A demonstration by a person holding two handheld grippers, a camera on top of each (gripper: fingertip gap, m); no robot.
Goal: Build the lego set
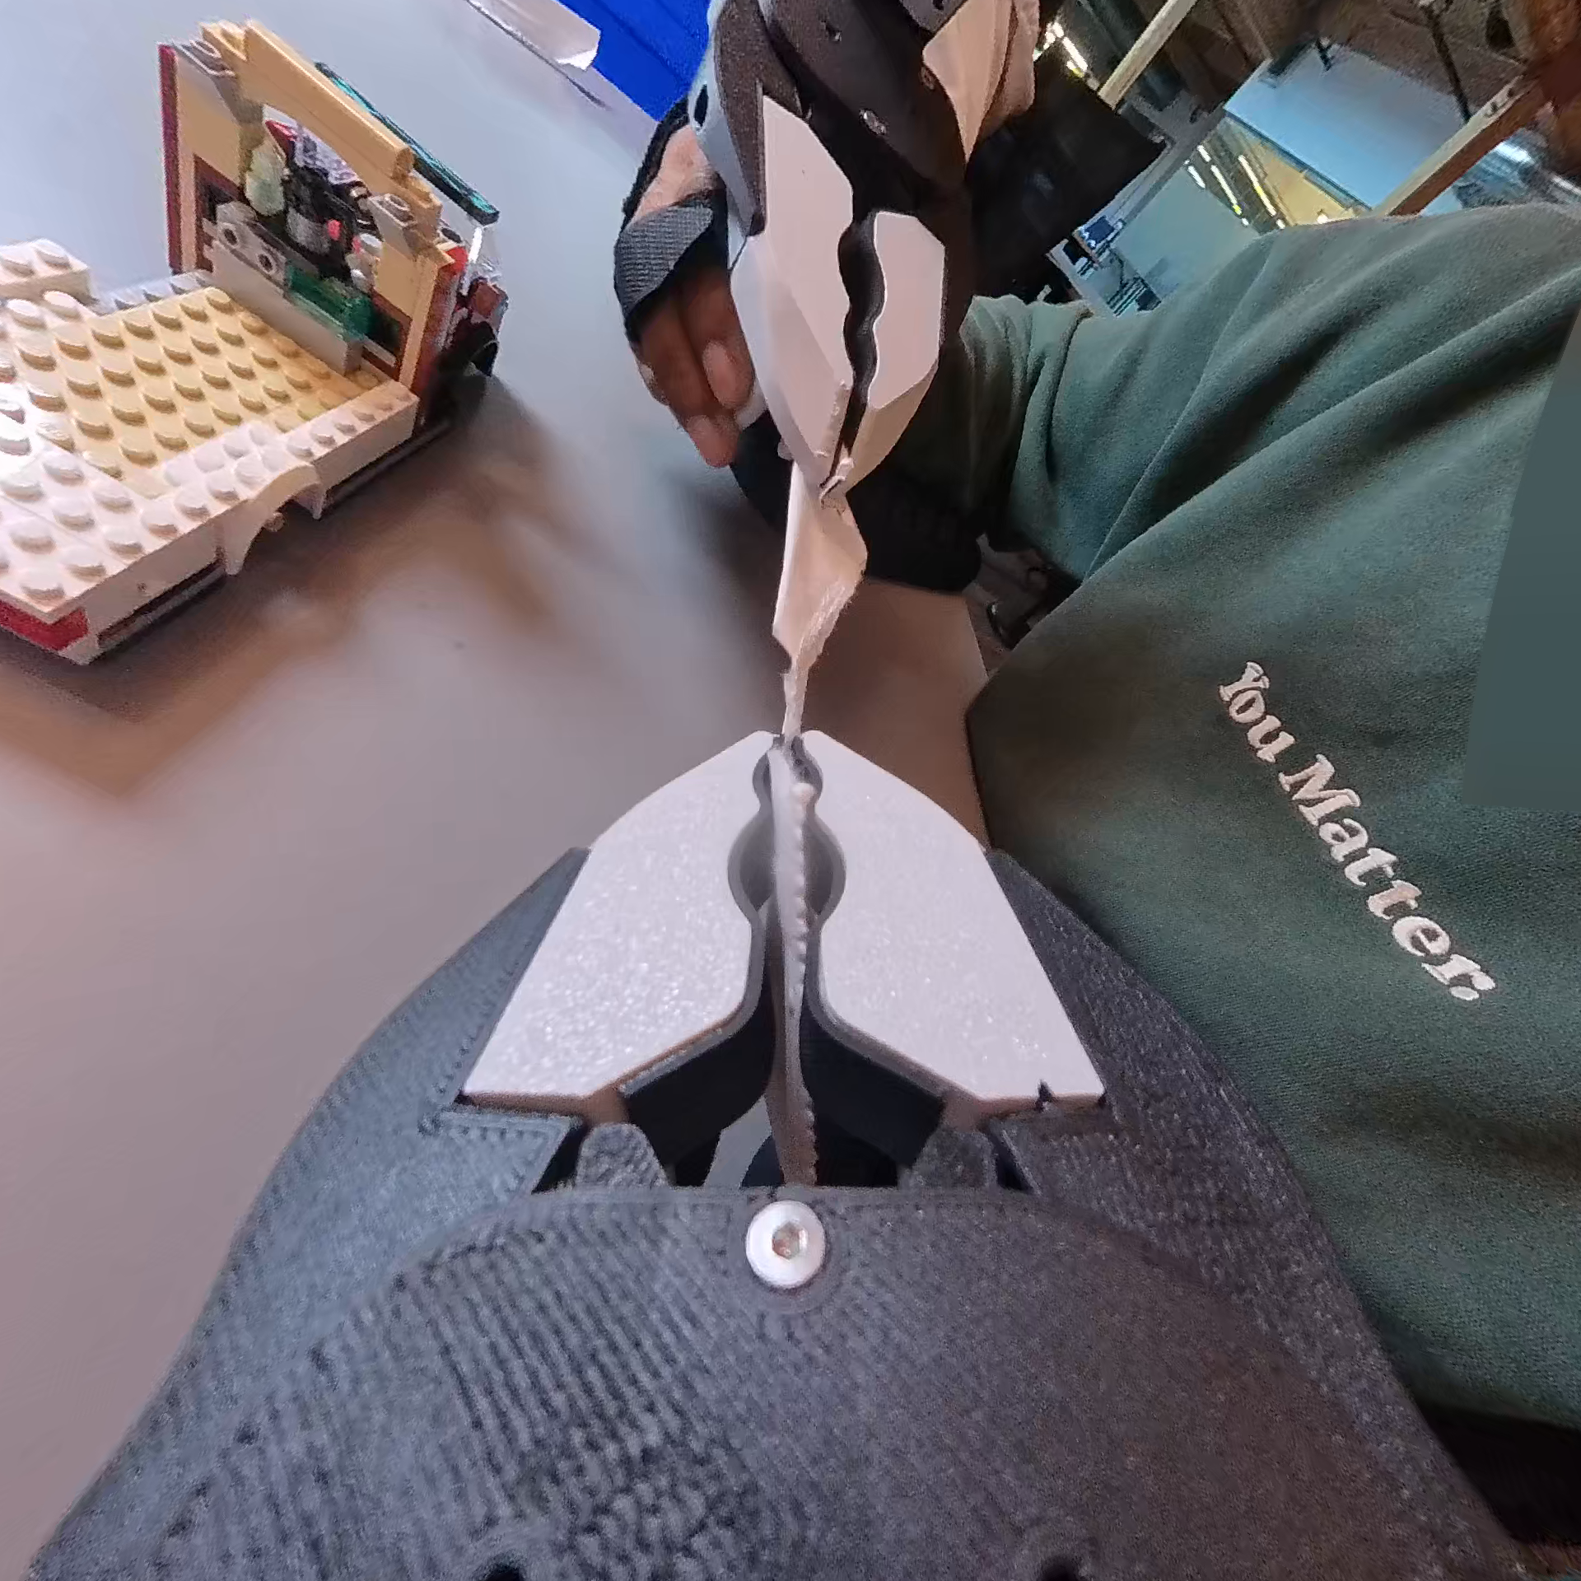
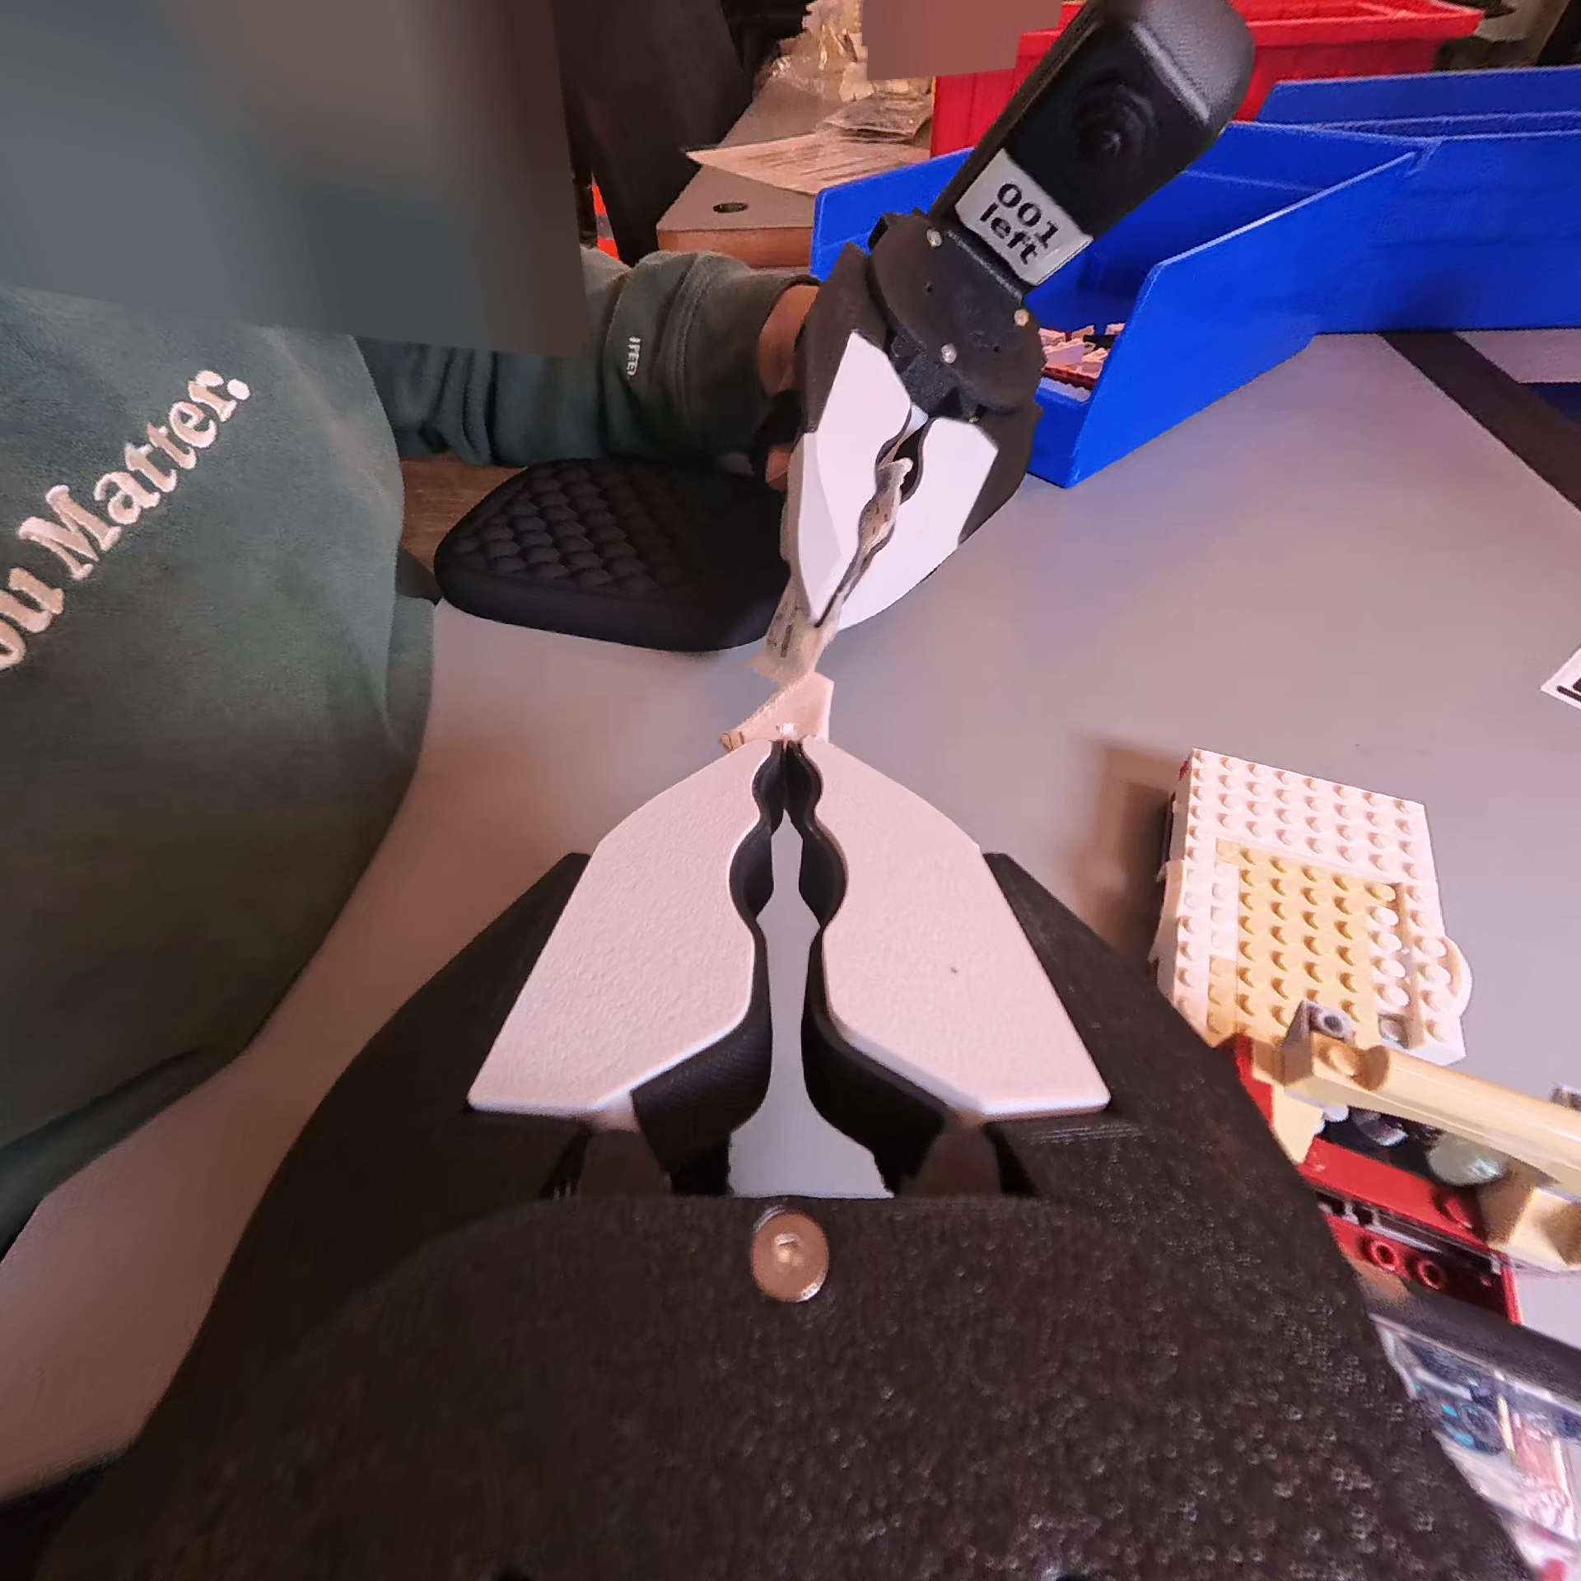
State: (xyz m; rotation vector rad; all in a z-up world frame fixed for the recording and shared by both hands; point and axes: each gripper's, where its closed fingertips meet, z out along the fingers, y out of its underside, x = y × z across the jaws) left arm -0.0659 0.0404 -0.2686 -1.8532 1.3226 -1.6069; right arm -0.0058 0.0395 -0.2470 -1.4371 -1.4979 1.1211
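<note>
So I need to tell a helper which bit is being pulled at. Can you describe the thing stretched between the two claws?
Start at the grey table, just in front of the person's green sweatshirt. Above it, the left claw and right claw point tip to tip. The thin, twisted white paper packet pinched taut between them is the only thing off the table, unlike the half-built lego model.

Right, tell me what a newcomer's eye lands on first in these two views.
First, the twisted white paper strip stretched between the two grippers, in the air near the person's green sweatshirt: the left gripper and the right gripper are each shut on one end. Next, the half-built lego model with its tan studded floor, sitting on the grey table, with blue bins behind.
</note>
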